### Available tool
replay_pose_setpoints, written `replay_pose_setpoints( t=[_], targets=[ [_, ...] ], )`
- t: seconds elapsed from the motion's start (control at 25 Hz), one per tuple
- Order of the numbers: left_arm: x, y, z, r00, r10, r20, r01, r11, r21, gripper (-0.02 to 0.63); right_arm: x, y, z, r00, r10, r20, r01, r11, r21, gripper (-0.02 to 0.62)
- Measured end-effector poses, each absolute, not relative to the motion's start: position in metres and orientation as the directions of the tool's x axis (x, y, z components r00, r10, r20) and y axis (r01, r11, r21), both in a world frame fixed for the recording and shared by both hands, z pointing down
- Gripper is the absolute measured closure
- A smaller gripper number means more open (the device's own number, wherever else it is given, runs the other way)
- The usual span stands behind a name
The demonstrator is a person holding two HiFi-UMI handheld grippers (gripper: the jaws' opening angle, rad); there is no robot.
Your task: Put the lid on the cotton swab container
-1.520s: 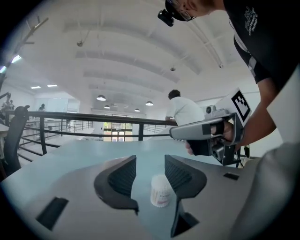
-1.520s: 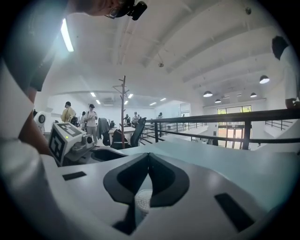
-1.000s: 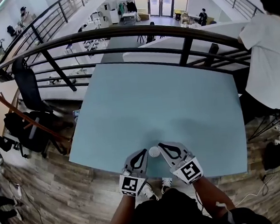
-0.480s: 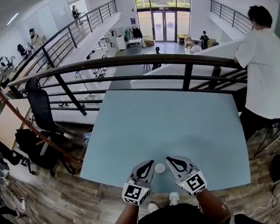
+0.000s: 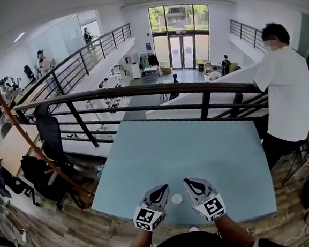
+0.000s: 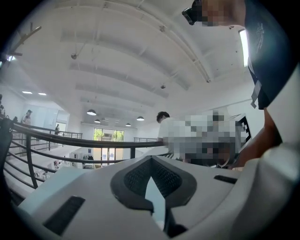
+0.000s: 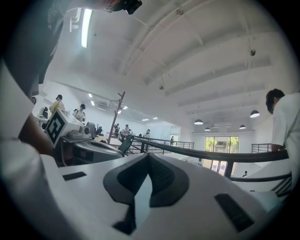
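A small white round cotton swab container (image 5: pixel 176 198) stands on the pale blue table (image 5: pixel 199 148) near its front edge. From above I see only its white top, and I cannot tell how the lid sits. My left gripper (image 5: pixel 163 189) is just left of it and my right gripper (image 5: pixel 189 183) just right, both apart from it. Both point away from me with jaws shut and nothing between them. In the left gripper view the left gripper (image 6: pixel 151 158) shows closed tips. In the right gripper view the right gripper (image 7: pixel 148 155) looks the same. Neither gripper view shows the container.
A black metal railing (image 5: pixel 141 92) runs along the table's far edge, with a drop to a lower floor behind it. A person in a white shirt (image 5: pixel 289 92) stands at the table's right corner. A black chair (image 5: pixel 51 140) is off the left side.
The head view has tilted upward, so the table, the grippers and the container sit lower in the picture. Both grippers still flank the container.
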State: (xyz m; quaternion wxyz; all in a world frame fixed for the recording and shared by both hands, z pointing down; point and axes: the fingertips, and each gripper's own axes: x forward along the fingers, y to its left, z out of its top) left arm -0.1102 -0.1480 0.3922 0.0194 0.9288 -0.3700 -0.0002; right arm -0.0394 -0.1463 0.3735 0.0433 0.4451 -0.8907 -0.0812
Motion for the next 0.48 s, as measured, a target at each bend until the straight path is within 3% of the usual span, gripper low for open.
replay_pose_setpoints(
  t=[0.48],
  targets=[
    [-0.113,-0.155,0.386,0.724,-0.689,-0.006,-0.687,-0.723,0.068,0.595,-0.031,-0.149,0.361,-0.611,-0.791,-0.027,-0.780,0.596,0.189,0.578]
  ],
)
